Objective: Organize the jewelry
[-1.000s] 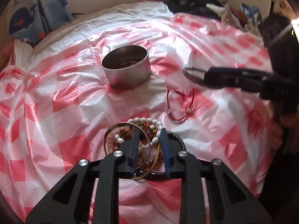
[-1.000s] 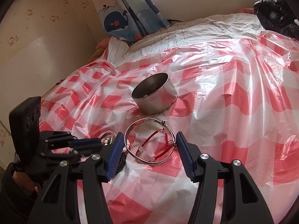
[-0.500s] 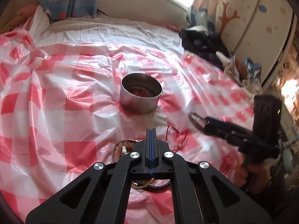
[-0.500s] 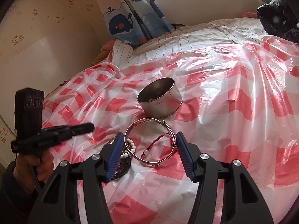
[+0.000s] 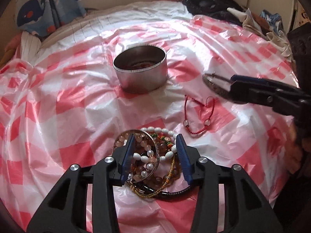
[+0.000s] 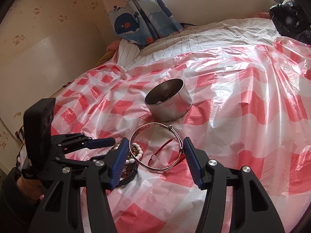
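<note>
While spread (over beads point(image 5: 147, 152)), left gripper point(image 5: 155, 137)

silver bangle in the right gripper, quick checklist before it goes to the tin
1. Silver bangle spans both fingers of the right gripper: ok.
2. Tin upright, mouth open: ok.
3. Way from bangle to tin free of other things: ok.
4. Room left in the tin: cannot tell, a few pieces show at the bottom.
5. Red cord bracelet lies flat on the cloth, not hooked on the bangle: ok.
6. Left gripper open over the bracelet pile, off the route: ok.
</note>
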{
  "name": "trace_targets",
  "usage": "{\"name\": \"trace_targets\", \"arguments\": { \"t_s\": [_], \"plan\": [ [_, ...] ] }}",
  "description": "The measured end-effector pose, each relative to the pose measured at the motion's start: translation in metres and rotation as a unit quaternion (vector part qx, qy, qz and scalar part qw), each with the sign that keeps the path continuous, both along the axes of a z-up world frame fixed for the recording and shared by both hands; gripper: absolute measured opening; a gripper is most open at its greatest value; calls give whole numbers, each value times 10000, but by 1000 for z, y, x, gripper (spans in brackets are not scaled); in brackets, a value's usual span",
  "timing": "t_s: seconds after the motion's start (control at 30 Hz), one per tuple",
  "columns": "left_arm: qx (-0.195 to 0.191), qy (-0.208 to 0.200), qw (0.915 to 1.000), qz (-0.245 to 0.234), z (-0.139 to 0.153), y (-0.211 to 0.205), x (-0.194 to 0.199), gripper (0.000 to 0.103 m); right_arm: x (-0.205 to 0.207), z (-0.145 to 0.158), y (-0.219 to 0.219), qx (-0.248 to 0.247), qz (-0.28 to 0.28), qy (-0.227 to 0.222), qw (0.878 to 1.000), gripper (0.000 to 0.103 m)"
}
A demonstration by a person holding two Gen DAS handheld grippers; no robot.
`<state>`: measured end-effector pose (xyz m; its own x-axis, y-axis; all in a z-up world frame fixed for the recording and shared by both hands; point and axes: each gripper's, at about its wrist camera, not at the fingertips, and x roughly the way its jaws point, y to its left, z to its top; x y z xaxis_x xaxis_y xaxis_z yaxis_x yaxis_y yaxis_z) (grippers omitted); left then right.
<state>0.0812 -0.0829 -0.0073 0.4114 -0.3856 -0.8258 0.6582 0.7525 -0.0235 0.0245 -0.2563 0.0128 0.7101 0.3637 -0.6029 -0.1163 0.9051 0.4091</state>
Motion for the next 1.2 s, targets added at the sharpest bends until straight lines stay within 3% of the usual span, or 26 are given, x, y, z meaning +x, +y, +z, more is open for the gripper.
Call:
{"name": "trace_targets", "arguments": {
  "t_s": [0.03,0.1,0.2,0.33,0.4,0.67,0.87,1.0,1.03,1.1,1.2],
  "plan": [
    [101,60,9999,8,-4,-1,1,4,0,0,0,2,5,-3,10000,56],
    [174,49,9998,23,-5,0,1,2,0,0,0,8,12,-14,10000,56],
    [-354,148,9989,283,9,19,7,2,-1,1,0,34,8,-50,10000,56],
    [-1448,183,9876,587,44,59,17,2,-2,7,0,82,1,-165,9998,56],
    [-1662,66,9843,595,57,65,20,2,-1,12,3,54,9,-250,9997,56],
    [-1151,-462,9922,-79,68,-7,43,2,22,27,17,-345,-7,-484,9982,56],
    [-1210,-479,9909,-357,63,-51,83,3,48,32,3,-484,-244,-496,9973,56],
    [-1362,138,9902,-291,41,-55,120,9,72,30,-3,-639,-293,-432,9966,56],
    [-1450,216,9889,-221,38,-51,125,16,76,29,-3,-678,-293,-412,9964,56],
    [-1736,223,9845,56,42,-32,133,30,86,26,-1,-737,-256,-360,9963,56],
    [-1946,136,9799,428,54,-5,141,36,102,20,3,-801,-197,-274,9962,56]
  ]
}}
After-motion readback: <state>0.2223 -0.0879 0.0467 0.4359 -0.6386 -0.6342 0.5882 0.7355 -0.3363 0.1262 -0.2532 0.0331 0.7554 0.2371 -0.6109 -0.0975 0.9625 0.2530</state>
